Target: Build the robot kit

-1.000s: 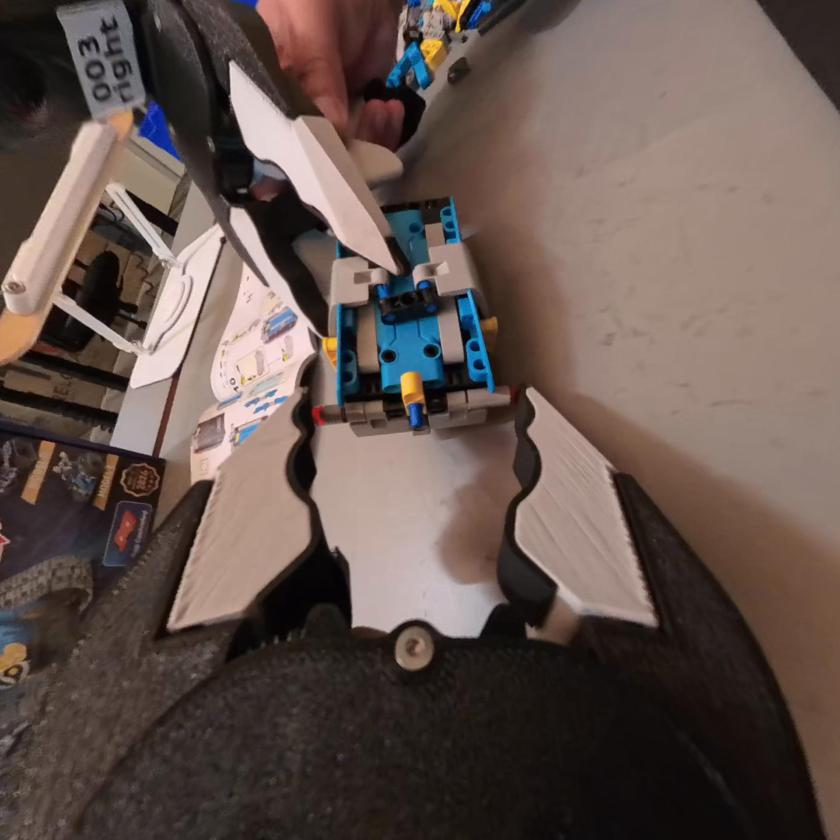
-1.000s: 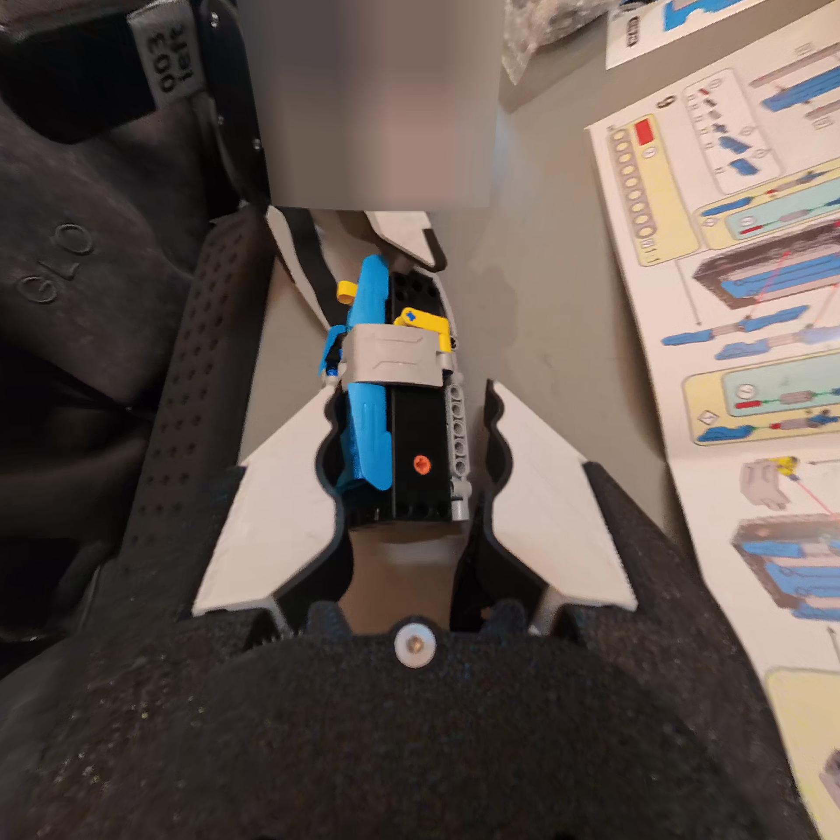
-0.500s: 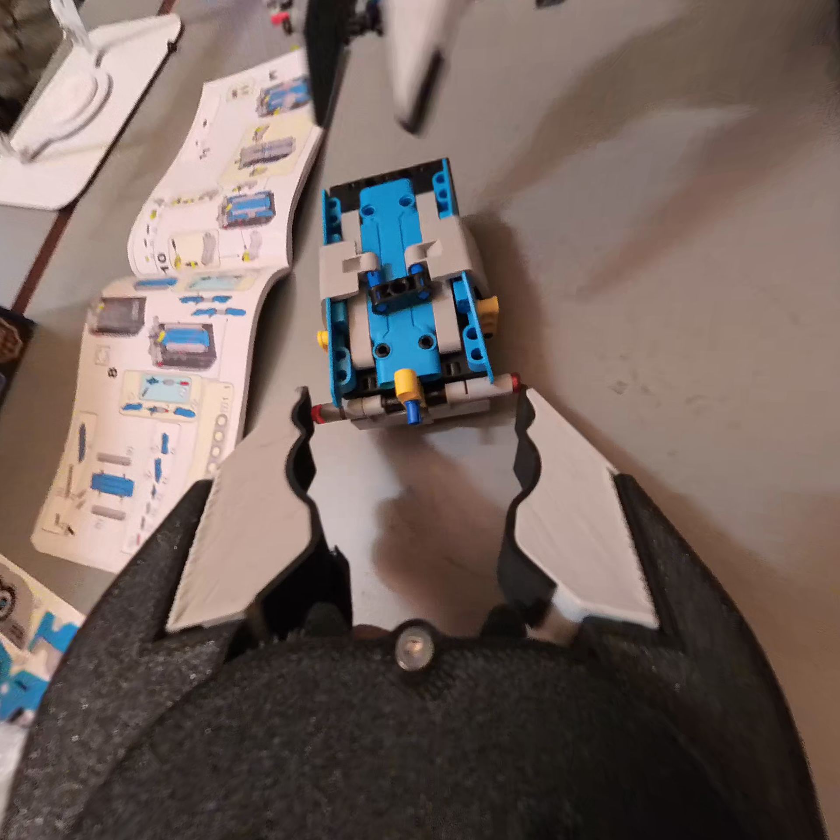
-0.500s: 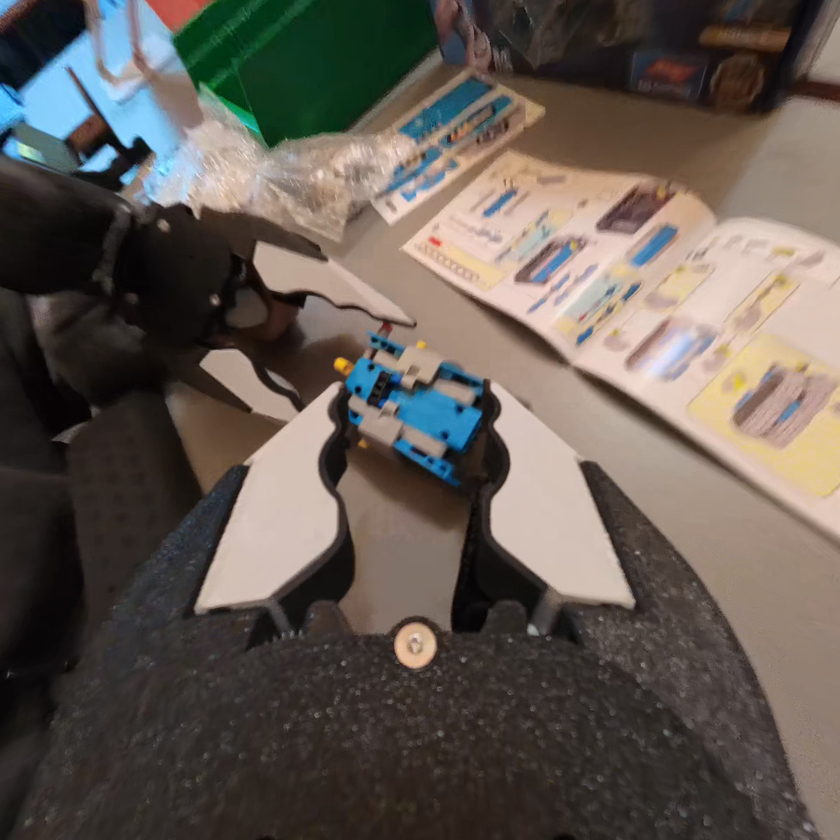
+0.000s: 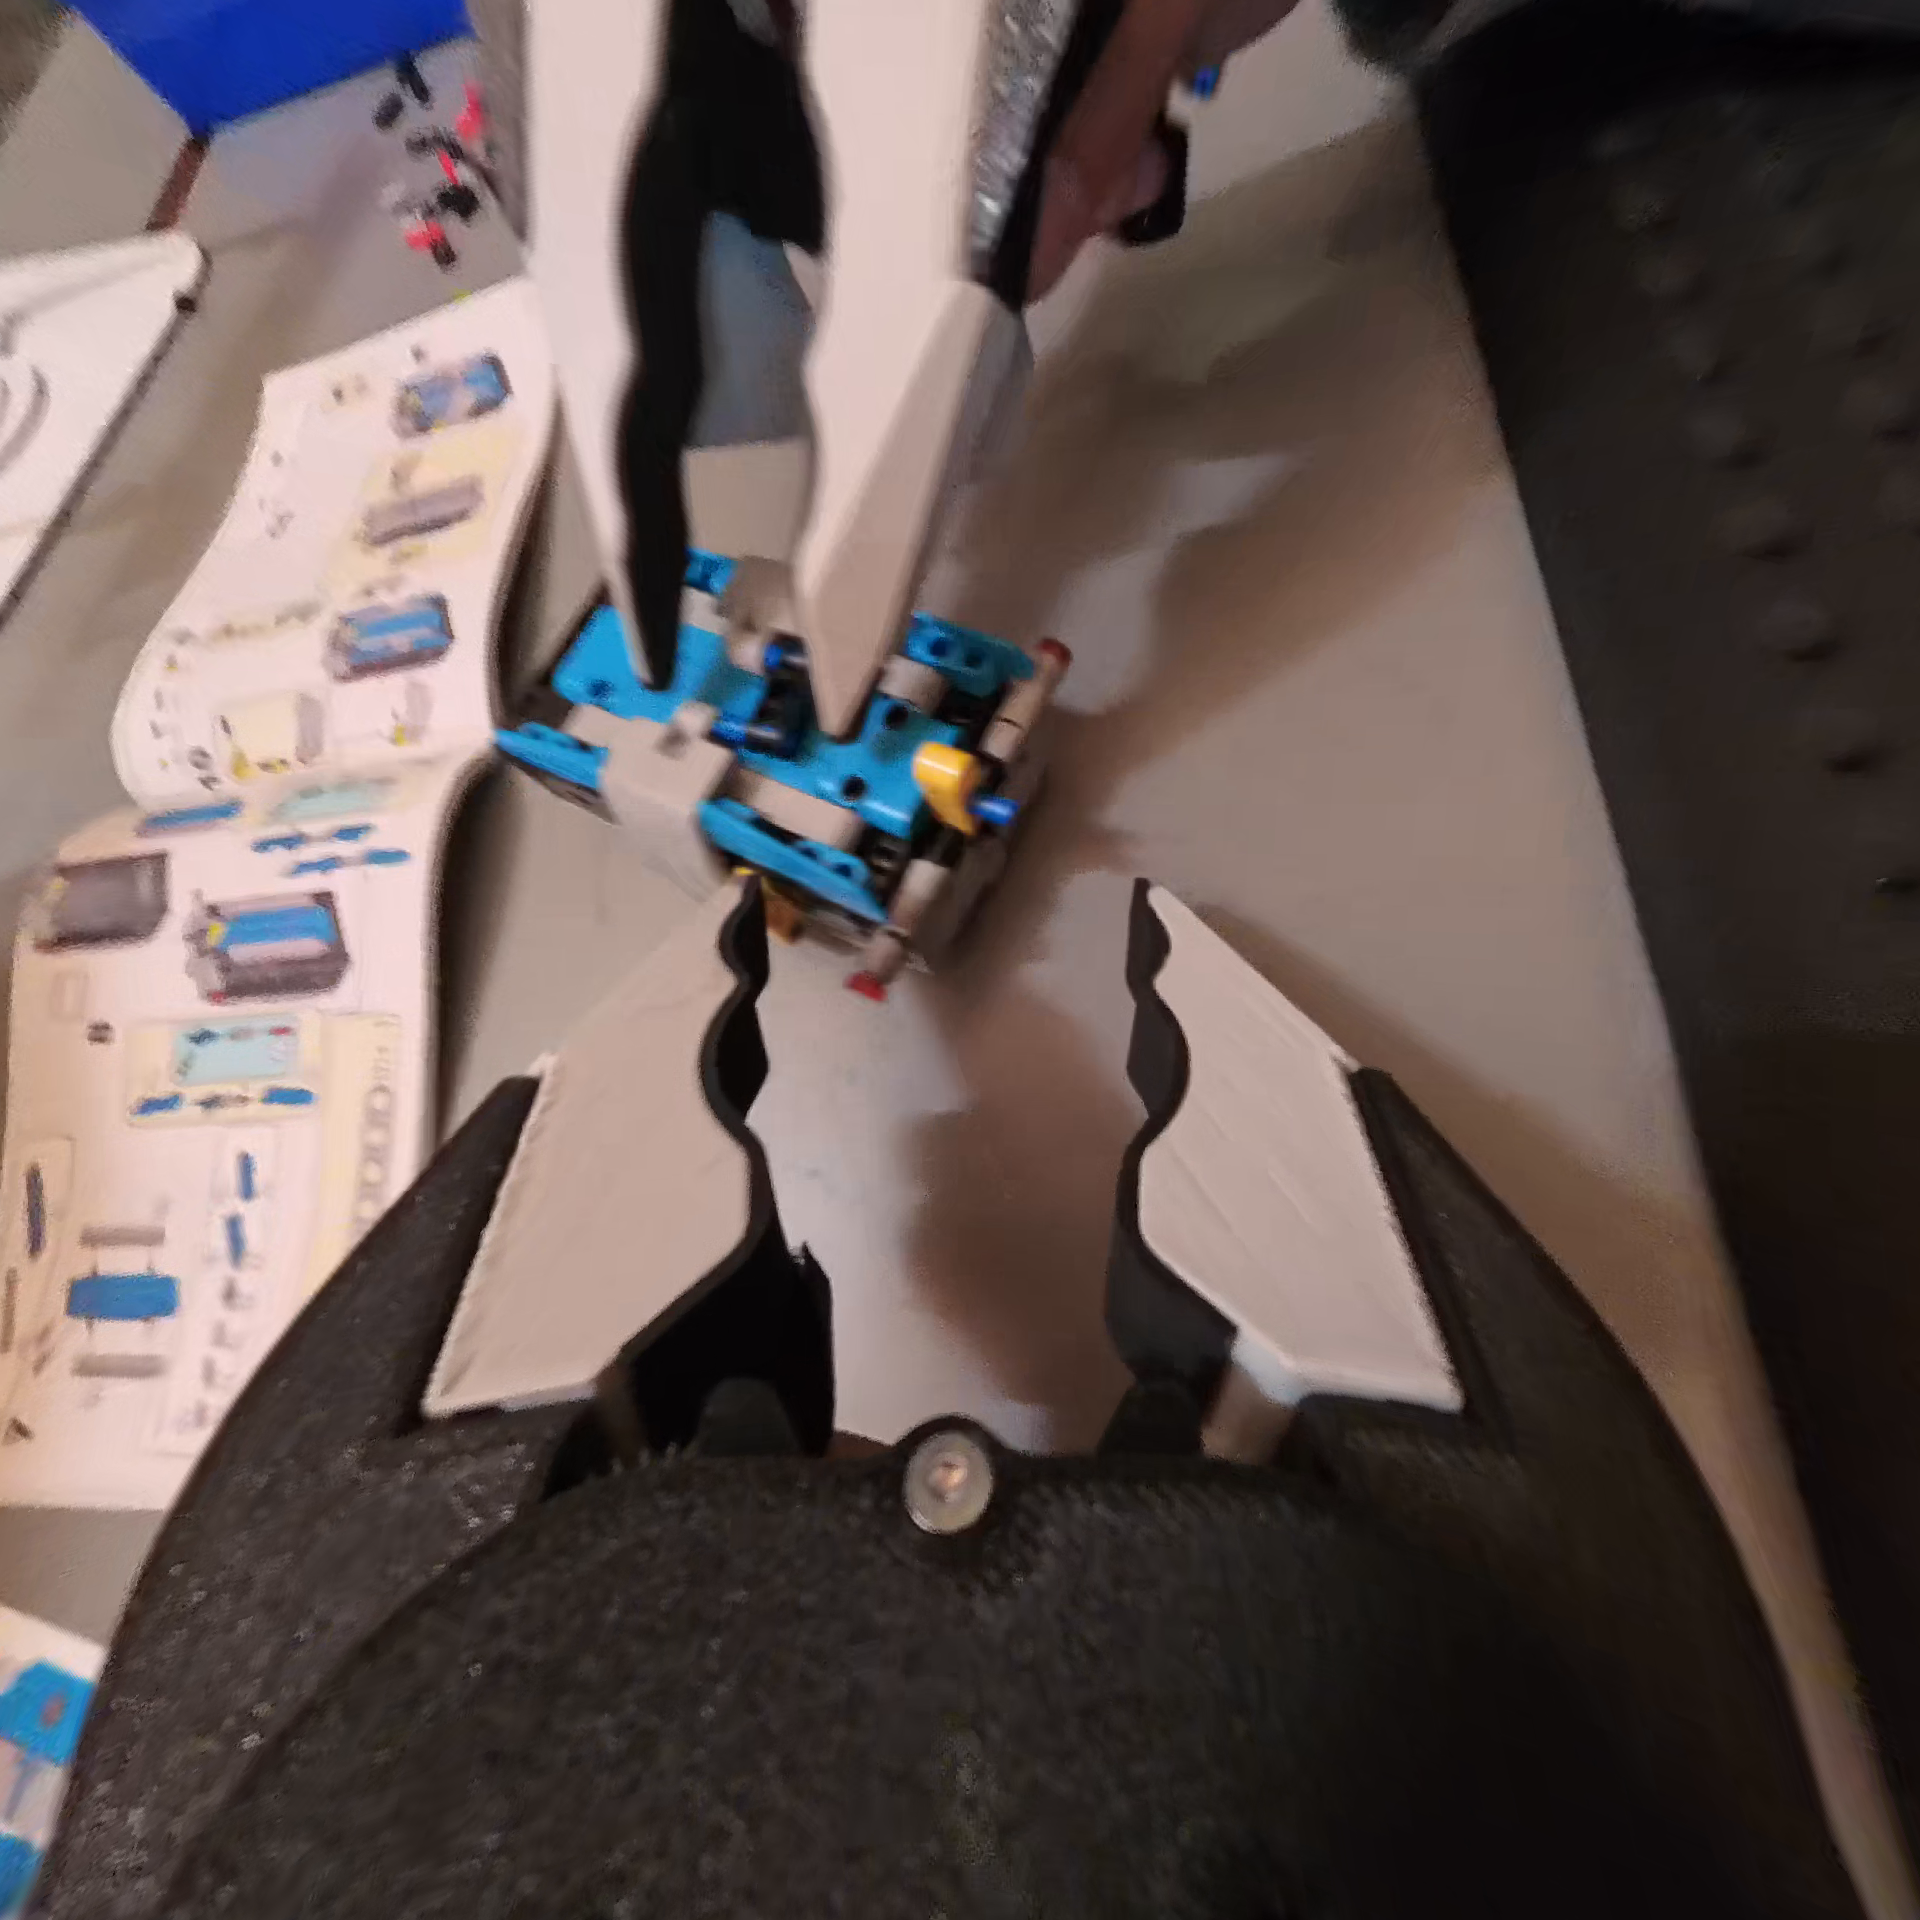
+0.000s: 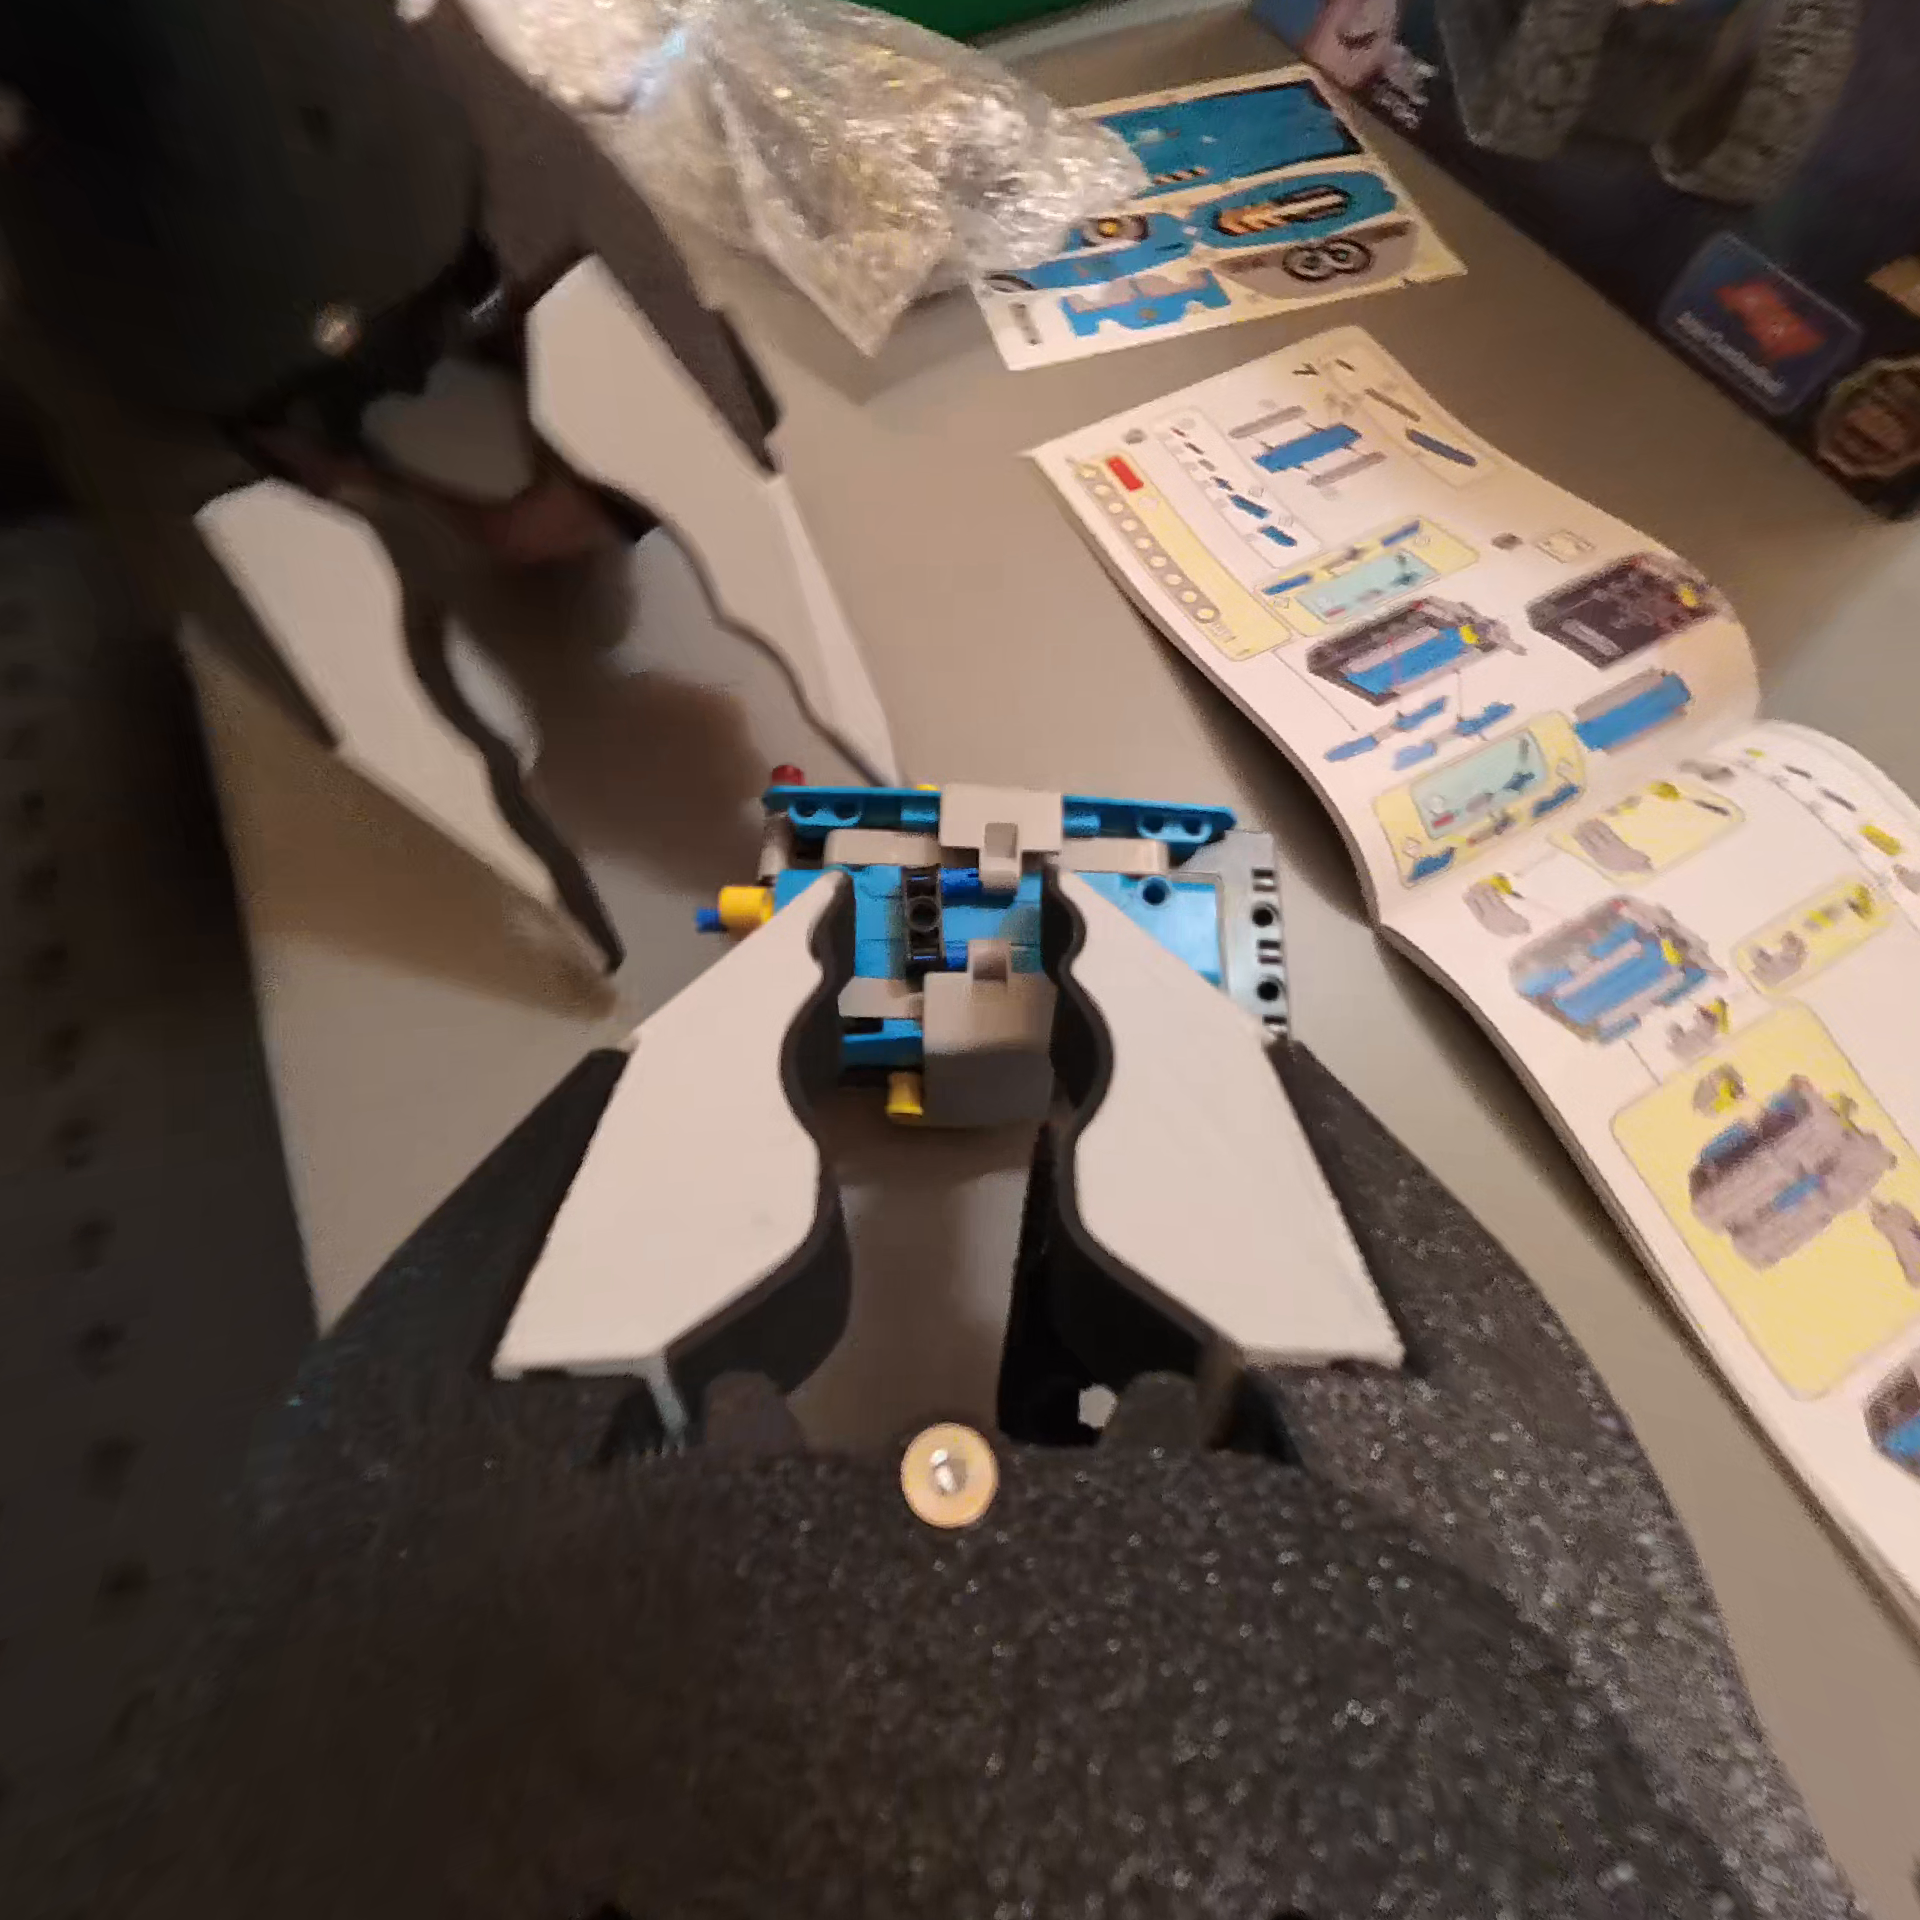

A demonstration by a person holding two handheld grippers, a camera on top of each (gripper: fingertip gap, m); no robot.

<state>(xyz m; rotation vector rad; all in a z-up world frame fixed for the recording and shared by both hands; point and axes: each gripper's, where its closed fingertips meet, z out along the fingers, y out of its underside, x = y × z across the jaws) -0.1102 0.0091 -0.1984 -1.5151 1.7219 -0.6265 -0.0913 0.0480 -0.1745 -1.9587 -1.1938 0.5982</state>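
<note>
A small blue, grey and black brick model [image 6: 997, 914] with yellow pins lies on the grey table [image 6: 1039, 571]. My right gripper [image 6: 951, 894] is closed around the model's middle, one finger on each side of the blue centre. In the left wrist view this gripper [image 5: 748, 696] comes down from above onto the model [image 5: 800, 779]. My left gripper [image 5: 945, 904] is open and empty just in front of the model, its left fingertip close to the model's near edge. It also shows in the right wrist view [image 6: 750, 871], beyond the model.
An open instruction booklet [image 6: 1455, 727] lies beside the model, also in the left wrist view [image 5: 260, 831]. A sticker sheet [image 6: 1216, 208], a crumpled clear bag [image 6: 852, 156] and a dark box [image 6: 1714, 208] lie farther back. A black perforated surface [image 5: 1714, 520] borders the table.
The model has turned about a quarter turn on the table. My right gripper has come down and narrowed on it. My left gripper stays open close by.
</note>
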